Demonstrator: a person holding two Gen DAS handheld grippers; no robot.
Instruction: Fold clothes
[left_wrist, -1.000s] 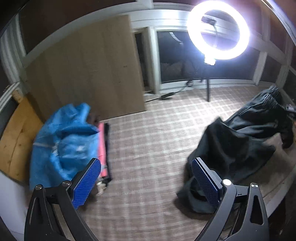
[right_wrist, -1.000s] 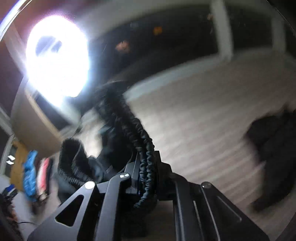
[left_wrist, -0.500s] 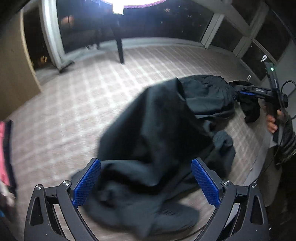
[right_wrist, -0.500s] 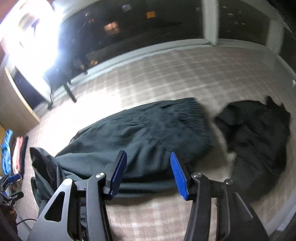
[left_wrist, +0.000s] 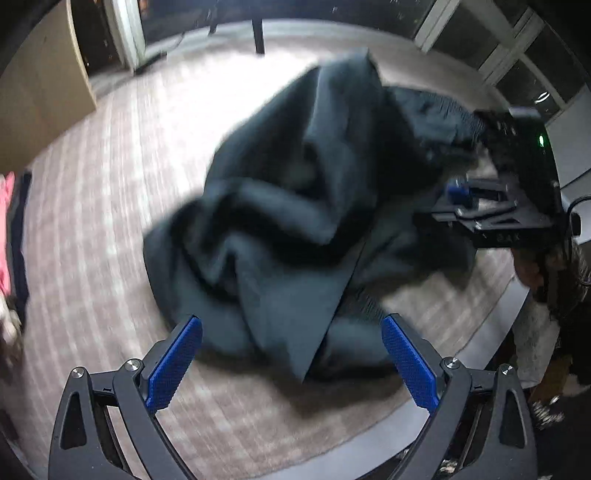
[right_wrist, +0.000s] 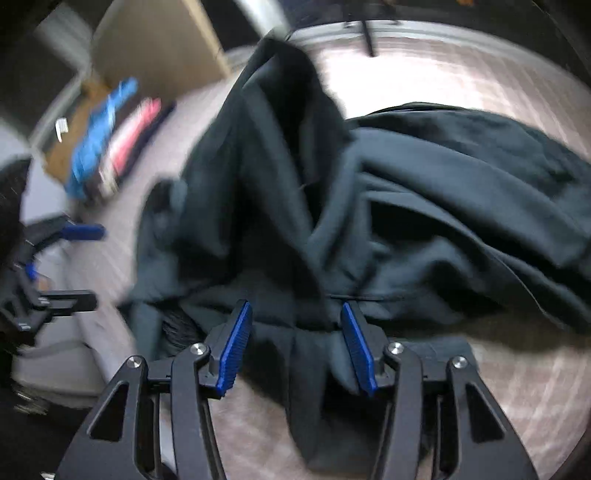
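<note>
No readable text, label, brand or number shows in either view; blur hides fine detail.

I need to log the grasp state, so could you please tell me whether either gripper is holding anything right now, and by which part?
Nothing is held. The left gripper and right gripper are both open above the crumpled dark cloth garment.

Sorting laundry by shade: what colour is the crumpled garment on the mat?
Very dark, blackish teal crumpled garment; the right wrist view shows it best.
</note>
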